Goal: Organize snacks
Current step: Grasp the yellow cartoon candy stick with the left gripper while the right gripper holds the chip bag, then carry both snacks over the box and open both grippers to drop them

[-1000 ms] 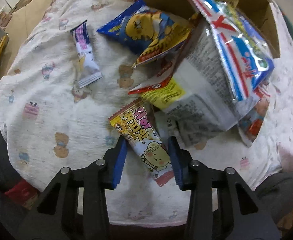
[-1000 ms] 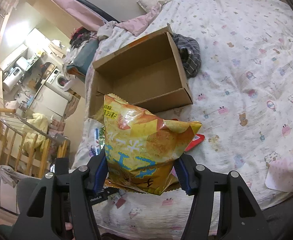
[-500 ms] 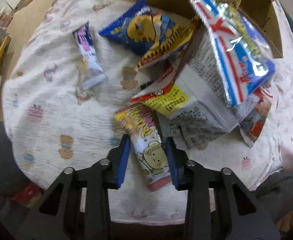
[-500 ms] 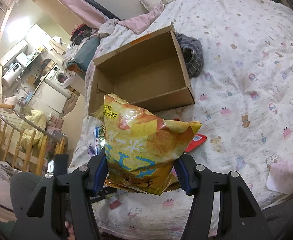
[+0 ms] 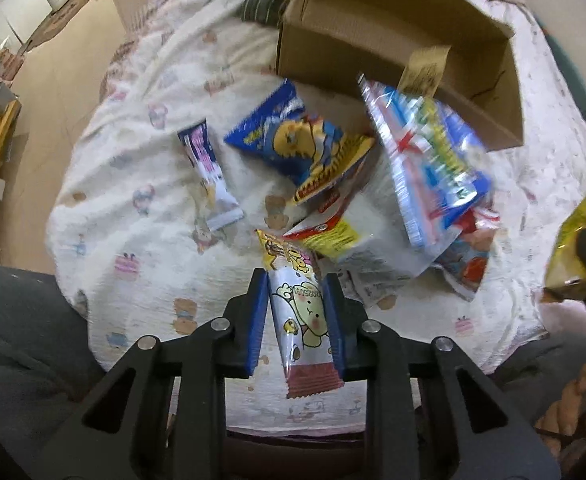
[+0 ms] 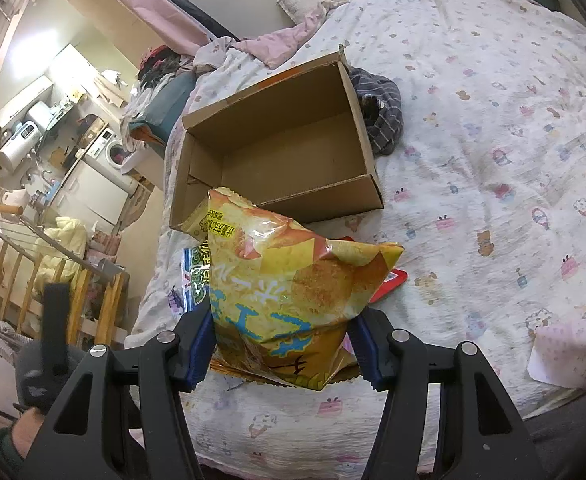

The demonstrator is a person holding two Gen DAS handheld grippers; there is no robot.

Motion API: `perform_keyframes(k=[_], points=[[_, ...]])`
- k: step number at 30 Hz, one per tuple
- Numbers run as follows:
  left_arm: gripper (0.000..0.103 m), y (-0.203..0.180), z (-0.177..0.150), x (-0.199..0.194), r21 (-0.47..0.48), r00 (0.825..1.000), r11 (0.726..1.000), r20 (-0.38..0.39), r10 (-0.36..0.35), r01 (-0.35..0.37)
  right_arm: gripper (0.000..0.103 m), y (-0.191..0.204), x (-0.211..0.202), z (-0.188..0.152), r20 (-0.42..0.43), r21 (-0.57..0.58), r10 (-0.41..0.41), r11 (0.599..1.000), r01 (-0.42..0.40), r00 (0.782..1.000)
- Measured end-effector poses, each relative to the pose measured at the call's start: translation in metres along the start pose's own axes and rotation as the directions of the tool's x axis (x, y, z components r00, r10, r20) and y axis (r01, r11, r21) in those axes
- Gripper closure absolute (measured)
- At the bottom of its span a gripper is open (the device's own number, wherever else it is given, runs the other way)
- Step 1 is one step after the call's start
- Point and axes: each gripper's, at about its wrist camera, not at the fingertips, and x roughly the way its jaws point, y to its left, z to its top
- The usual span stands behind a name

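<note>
My left gripper (image 5: 296, 292) is closing on a slim yellow and white snack bar (image 5: 299, 312) with a cartoon face, its blue pads pressing the wrapper and lifting it off the bed. Beyond it lies a pile of snacks: a blue chick bag (image 5: 293, 140), a red, white and blue bag (image 5: 429, 156), a white pack (image 5: 369, 248) and a purple and white bar (image 5: 209, 168). In the right wrist view my right gripper (image 6: 283, 320) is shut on a big yellow chip bag (image 6: 293, 296), held above the bed in front of the open cardboard box (image 6: 277, 156).
The printed bedsheet (image 6: 493, 160) spreads to the right of the box. A dark striped cloth (image 6: 381, 120) lies against the box's far right side. The bed's edge drops to the floor (image 5: 53, 80) on the left. A pale pink cloth (image 6: 565, 356) lies at the near right.
The left gripper's jaws have narrowed onto the snack bar and risen with it, so the pile and box look farther away. The right gripper and chip bag have stayed in place.
</note>
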Motion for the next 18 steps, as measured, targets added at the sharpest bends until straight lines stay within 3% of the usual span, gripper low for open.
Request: perform_keyframes(k=[1, 3, 7, 18], points=[[0.080, 0.001, 0.003, -0.007, 0.003, 1.000, 1.000, 0.021, 0.005, -0.005, 0.042, -0.001, -0.001, 0.000, 0.001, 0.000, 0.000, 1.000, 0.000, 1.000], [0.095, -0.002, 0.007, -0.018, 0.014, 0.999, 1.000, 0.051, 0.006, -0.006, 0.042, -0.002, -0.003, 0.000, 0.007, 0.003, 0.006, 1.000, -0.006, 1.000], [0.095, 0.001, 0.019, -0.031, 0.026, 0.995, 1.000, 0.095, 0.002, -0.005, 0.042, -0.004, -0.009, 0.003, 0.024, 0.012, 0.023, 1.000, -0.023, 0.999], [0.095, 0.016, 0.041, -0.038, 0.038, 0.994, 0.997, 0.089, -0.063, 0.059, 0.042, 0.000, 0.005, 0.012, 0.001, 0.032, 0.048, 0.998, -0.048, 0.999]])
